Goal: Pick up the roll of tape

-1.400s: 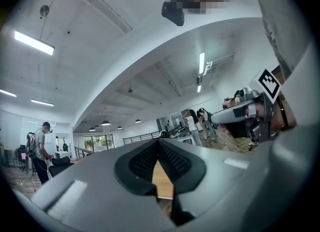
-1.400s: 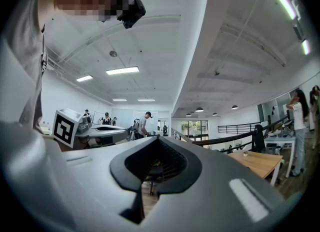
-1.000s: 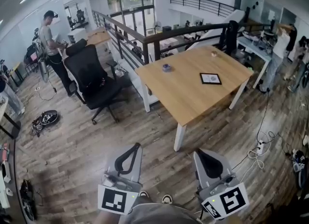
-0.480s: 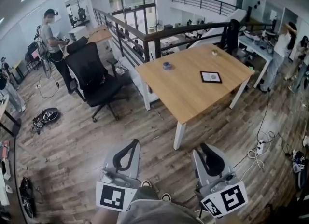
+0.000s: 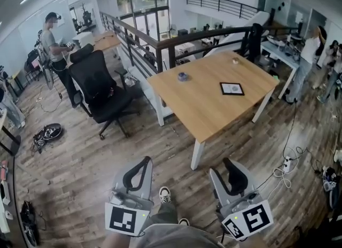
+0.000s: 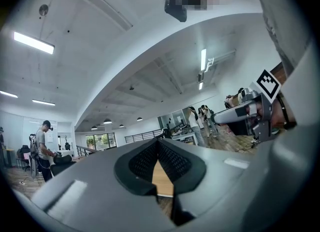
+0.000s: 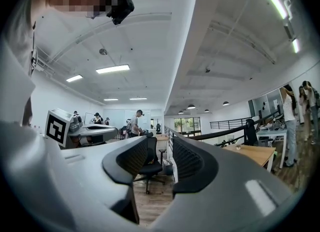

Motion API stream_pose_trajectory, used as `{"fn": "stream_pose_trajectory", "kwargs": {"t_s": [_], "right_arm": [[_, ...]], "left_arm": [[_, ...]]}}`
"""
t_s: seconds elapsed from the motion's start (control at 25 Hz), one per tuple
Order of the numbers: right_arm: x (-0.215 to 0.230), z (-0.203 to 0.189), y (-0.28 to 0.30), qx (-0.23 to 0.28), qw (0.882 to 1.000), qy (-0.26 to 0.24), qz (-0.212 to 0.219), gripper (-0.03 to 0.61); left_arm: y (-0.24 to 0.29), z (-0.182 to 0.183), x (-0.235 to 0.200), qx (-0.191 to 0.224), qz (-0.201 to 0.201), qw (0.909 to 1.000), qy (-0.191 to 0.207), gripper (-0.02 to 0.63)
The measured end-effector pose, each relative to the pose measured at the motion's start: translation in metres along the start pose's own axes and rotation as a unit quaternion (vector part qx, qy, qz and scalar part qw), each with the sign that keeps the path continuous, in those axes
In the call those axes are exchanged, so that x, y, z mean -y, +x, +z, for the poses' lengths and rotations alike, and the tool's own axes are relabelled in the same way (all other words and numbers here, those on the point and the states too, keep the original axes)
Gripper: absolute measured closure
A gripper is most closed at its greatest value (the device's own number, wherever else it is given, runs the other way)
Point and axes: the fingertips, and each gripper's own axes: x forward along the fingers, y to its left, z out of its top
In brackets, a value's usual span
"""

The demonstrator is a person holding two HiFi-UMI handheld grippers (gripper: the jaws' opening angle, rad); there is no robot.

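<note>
The roll of tape (image 5: 183, 76) is small and blue and lies near the far left corner of the wooden table (image 5: 206, 108), well ahead of both grippers. My left gripper (image 5: 144, 161) is held low in front of me, and its jaws meet at the tips with nothing in them. In the left gripper view, the left gripper (image 6: 159, 143) shows only a thin wedge of table between its pads. My right gripper (image 5: 230, 162) is beside it. In the right gripper view, the right gripper (image 7: 159, 146) has its jaws opening, with nothing between them.
A black-framed tablet (image 5: 232, 88) and a small object (image 5: 235, 59) also lie on the table. A black office chair (image 5: 101, 89) stands left of it and a railing (image 5: 160, 41) runs behind. Cables and a power strip (image 5: 288, 162) lie on the floor at right. People stand at the far left and right.
The person's shoe has stepped forward between the grippers, and the table has drifted slightly left in the head view. Both grippers stay low in front, about where they were.
</note>
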Motion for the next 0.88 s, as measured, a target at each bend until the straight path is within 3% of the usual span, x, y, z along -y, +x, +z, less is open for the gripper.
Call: {"fn": "stream_pose_trajectory", "kwargs": {"t_s": [0.4,0.88], "right_arm": [[0.018,-0.015,0.081,-0.025,1.000,-0.004,0.002,0.434],[0.050,-0.024,0.233,-0.049,0.999,-0.001,-0.017,0.434]], "left_arm": [[0.057,-0.025,-0.057,-0.010,0.000,0.9999,-0.009,0.614],[0.166,-0.061,-0.165,-0.018,-0.022,0.9993,-0.025,0.613]]}}
